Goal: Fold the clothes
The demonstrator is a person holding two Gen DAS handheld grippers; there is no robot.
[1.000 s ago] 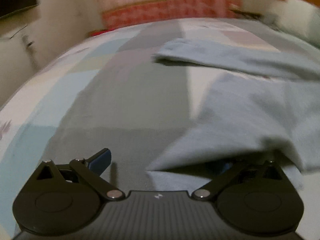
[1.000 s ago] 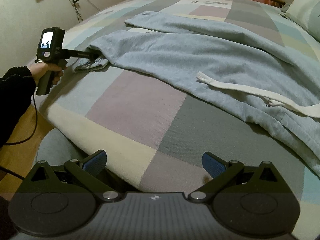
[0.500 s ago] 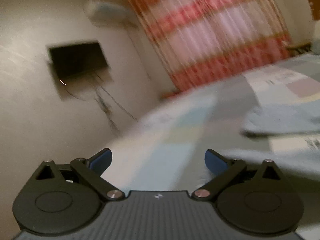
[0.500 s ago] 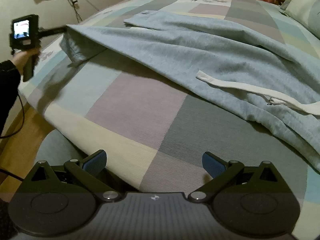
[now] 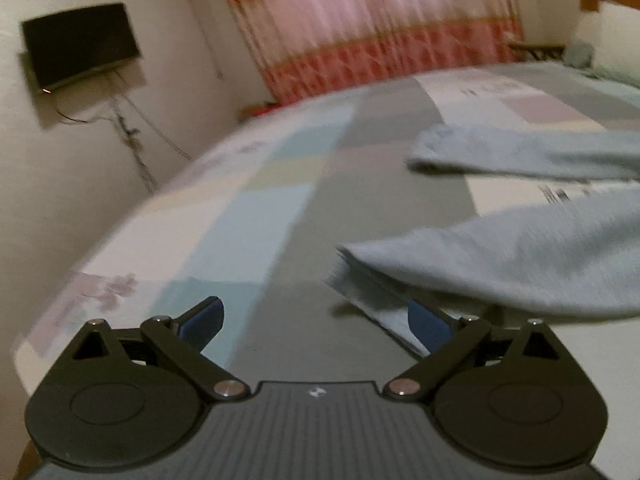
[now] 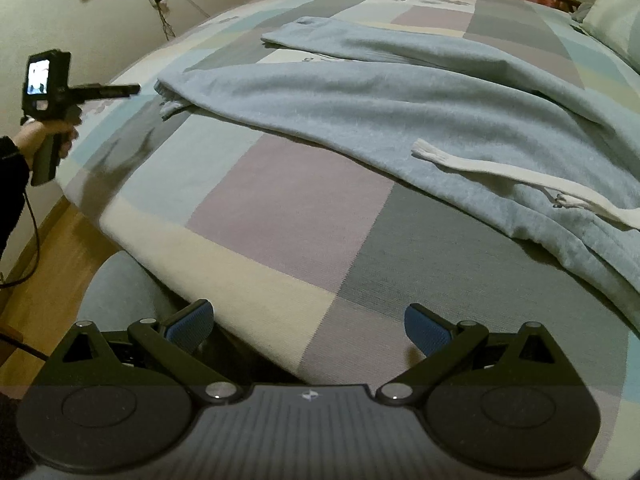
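Dropped leg of the sweatpants (image 6: 360,100) now lies flat; both claws gape empty, so its rumpled cuff (image 6: 170,98) may fold crooked.

Here's the bed (image 6: 288,208), covered in a patchwork of grey, mauve, cream and pale blue squares. Spread across it, light blue sweatpants (image 6: 360,96), one leg end near the left edge, white drawstring (image 6: 520,176) trailing on top. Pillow (image 6: 612,12) at the far right corner.
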